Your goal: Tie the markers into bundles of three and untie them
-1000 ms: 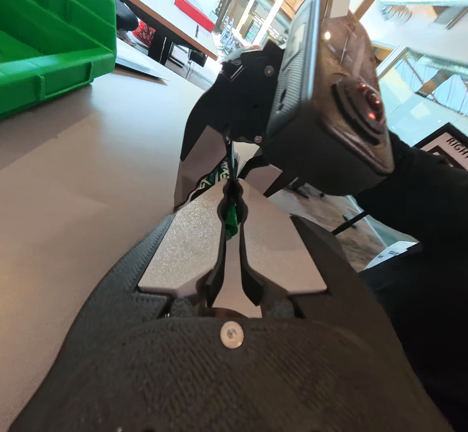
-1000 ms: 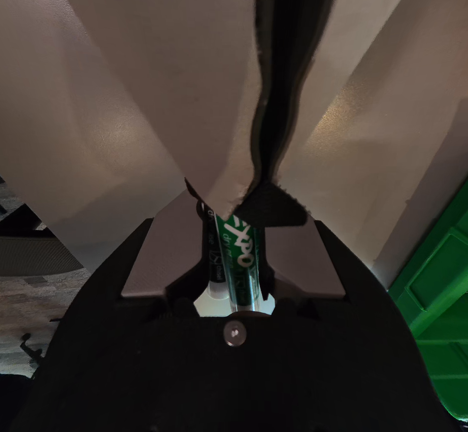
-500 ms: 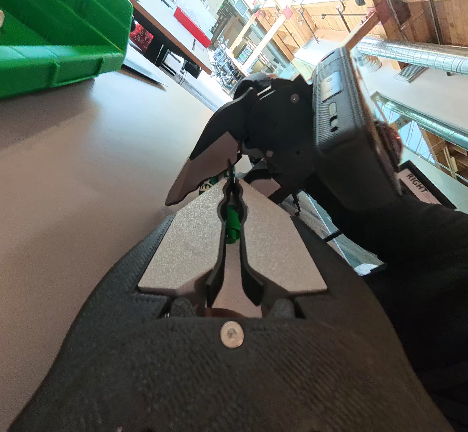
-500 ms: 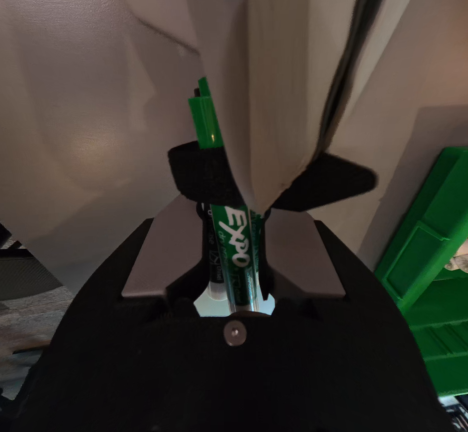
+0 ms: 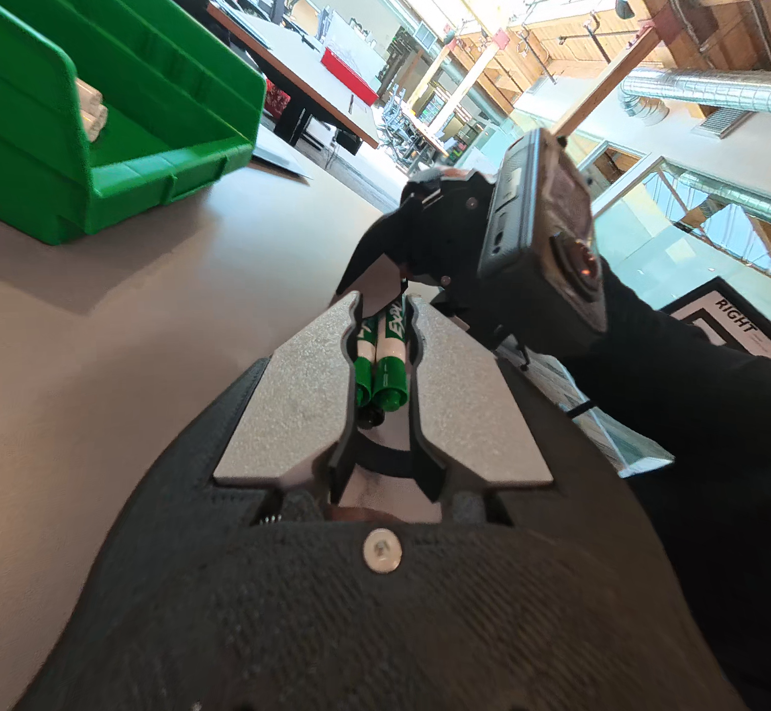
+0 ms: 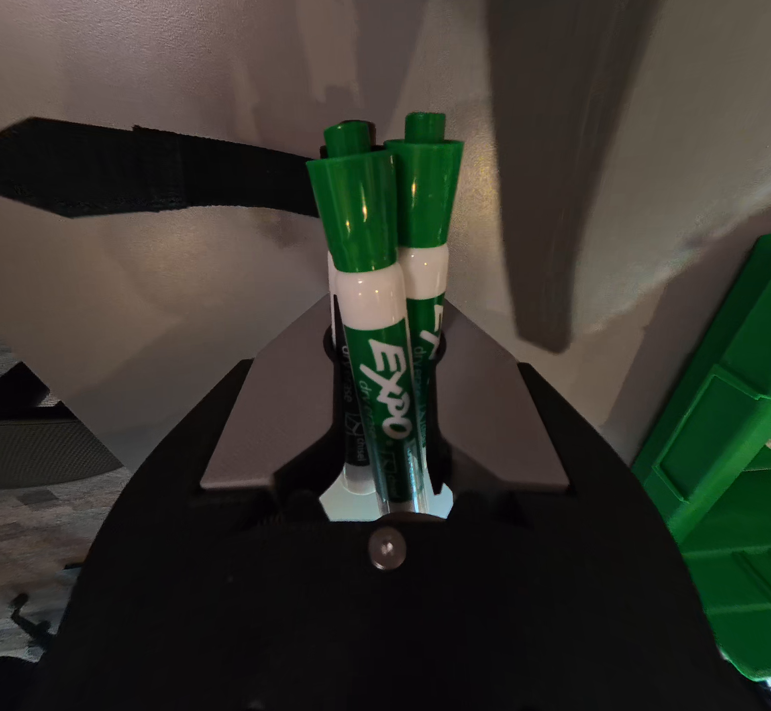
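My right gripper (image 6: 386, 340) is shut on a bundle of green markers (image 6: 367, 257) and holds them upright, caps pointing away from its camera. A black strap (image 6: 146, 173) sticks out loose to the left from behind the caps. My left gripper (image 5: 384, 303) is open, with nothing pressed between its pads. Through its gap I see the markers (image 5: 390, 361) held beyond by the right gripper (image 5: 371, 269). One left finger (image 6: 538, 190) shows blurred to the right of the markers, apart from them.
A green bin (image 5: 125, 173) stands on the beige table (image 5: 167, 315) at the far left, with white rolls inside. It also shows in the right wrist view (image 6: 717, 440) at the right edge. A person's black sleeve (image 5: 667, 399) is at the right. Tip to tip, the grippers are about 11 centimetres apart.
My left gripper was shut on the black strap at the markers and has opened and let it go. The strap now hangs free to the left. The right gripper has kept its hold.
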Tool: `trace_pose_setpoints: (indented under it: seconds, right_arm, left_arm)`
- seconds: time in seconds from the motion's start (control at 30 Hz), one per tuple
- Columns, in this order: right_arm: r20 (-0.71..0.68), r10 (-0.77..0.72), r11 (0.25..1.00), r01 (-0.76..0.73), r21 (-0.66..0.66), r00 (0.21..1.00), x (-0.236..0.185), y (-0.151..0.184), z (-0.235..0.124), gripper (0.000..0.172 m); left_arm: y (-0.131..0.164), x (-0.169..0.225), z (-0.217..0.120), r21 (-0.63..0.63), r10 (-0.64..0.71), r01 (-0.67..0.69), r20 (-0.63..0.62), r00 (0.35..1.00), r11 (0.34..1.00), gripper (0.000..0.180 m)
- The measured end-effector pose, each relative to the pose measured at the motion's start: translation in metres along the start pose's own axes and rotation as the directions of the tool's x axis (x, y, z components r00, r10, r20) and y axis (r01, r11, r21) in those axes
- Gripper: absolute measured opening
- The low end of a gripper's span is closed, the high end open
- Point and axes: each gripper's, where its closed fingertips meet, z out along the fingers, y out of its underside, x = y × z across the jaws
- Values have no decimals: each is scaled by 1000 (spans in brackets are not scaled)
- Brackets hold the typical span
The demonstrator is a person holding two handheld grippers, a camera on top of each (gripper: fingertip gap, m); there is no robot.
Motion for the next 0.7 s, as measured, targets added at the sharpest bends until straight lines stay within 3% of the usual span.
trace_pose_setpoints:
  seconds: [0.1,0.17,0.23,0.3,0.4,0.43,0.53,0.7]
  right_arm:
    - [26,20,1000,-20,1,999,0,1,0,37]
    - [49,37,999,-37,-1,998,-1,2,1,36]
    - [51,31,999,-31,-9,998,-1,5,1,37]
    - [62,36,999,-36,-4,997,-2,6,0,37]
    - [65,44,999,-45,14,997,-2,6,0,37]
    - [63,46,999,-47,17,997,-2,6,0,36]
    - [66,47,999,-47,11,997,-6,11,-1,37]
    - [62,53,999,-53,-8,997,-10,22,-1,37]
  left_arm:
    - [-9,-7,-13,-24,82,-81,54,995,996,42]
    - [0,-8,-21,-125,183,-177,37,982,976,64]
    - [31,-14,-30,-307,269,-251,16,963,918,88]
    - [65,-29,-36,-480,407,-345,28,913,807,101]
    - [88,-35,-32,-575,581,-467,19,813,672,103]
    - [88,-32,-27,-571,609,-491,19,793,658,103]
    - [88,-15,-14,-516,601,-515,0,799,685,105]
    - [108,-17,-8,-605,595,-464,21,803,647,107]
